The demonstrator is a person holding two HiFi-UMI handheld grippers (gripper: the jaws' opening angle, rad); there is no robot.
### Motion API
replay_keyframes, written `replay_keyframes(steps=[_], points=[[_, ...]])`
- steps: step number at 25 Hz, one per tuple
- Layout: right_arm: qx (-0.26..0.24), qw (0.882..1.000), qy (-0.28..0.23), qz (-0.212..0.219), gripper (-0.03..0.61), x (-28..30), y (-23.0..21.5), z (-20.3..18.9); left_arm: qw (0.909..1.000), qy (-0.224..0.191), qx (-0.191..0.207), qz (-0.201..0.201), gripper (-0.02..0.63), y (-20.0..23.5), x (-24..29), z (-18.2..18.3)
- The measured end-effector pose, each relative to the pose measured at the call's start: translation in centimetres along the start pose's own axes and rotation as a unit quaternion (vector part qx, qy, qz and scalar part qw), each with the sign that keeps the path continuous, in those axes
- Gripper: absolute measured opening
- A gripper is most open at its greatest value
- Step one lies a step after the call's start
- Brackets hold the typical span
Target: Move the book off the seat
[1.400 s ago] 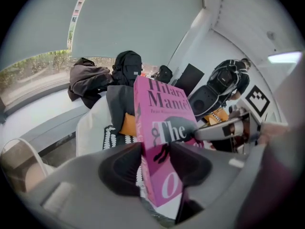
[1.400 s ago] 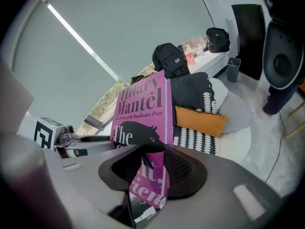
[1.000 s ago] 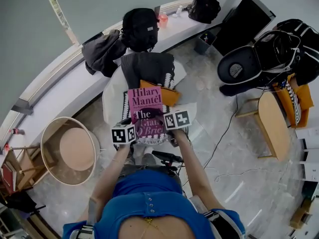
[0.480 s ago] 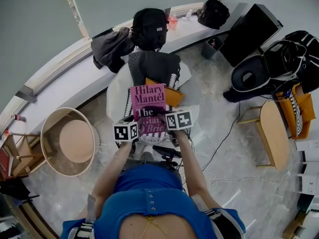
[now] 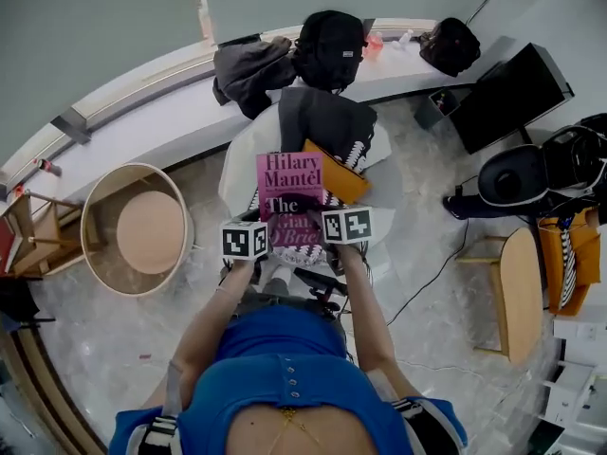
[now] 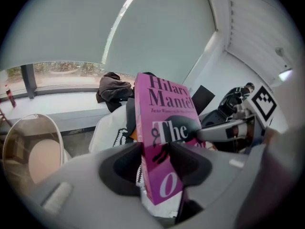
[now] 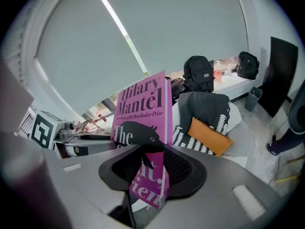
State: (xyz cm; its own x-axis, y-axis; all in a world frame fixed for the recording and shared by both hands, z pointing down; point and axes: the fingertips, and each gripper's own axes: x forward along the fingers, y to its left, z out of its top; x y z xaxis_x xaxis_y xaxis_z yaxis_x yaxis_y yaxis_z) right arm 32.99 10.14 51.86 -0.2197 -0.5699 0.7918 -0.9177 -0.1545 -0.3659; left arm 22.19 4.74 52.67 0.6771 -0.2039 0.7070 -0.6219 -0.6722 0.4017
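The pink book with black lettering is lifted above the white seat and held flat between both grippers. My left gripper is shut on the book's left edge. My right gripper is shut on its right edge. In the right gripper view the book stands upright between the jaws, and the left gripper's marker cube shows beyond it. The seat below holds a dark garment, an orange cushion and a black-and-white patterned cloth.
A round wicker basket chair stands left of the seat. A curved white window ledge behind carries a black backpack, a dark jacket and another bag. A wooden stool and cables lie on the floor at right.
The book stays gripped by both grippers. The head view has swung, so the seat, ledge and basket chair sit further right and lower in the frame; the book has shifted slightly right.
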Motion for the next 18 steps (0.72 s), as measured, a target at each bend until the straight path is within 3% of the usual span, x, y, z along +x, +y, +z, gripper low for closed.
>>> replay_keyframes(steps=[9,18], points=[[-0.071,0.996,0.028,0.042,0.141,5.2,8.2,2.5,0.9963,-0.038,-0.061,0.046,0.179,8.3,-5.0,-0.4],[-0.117,0.989,0.049,0.077,0.14,13.7,24.1,4.5,0.99,-0.061,-0.101,0.077,0.179,23.3,-14.4,-1.3]])
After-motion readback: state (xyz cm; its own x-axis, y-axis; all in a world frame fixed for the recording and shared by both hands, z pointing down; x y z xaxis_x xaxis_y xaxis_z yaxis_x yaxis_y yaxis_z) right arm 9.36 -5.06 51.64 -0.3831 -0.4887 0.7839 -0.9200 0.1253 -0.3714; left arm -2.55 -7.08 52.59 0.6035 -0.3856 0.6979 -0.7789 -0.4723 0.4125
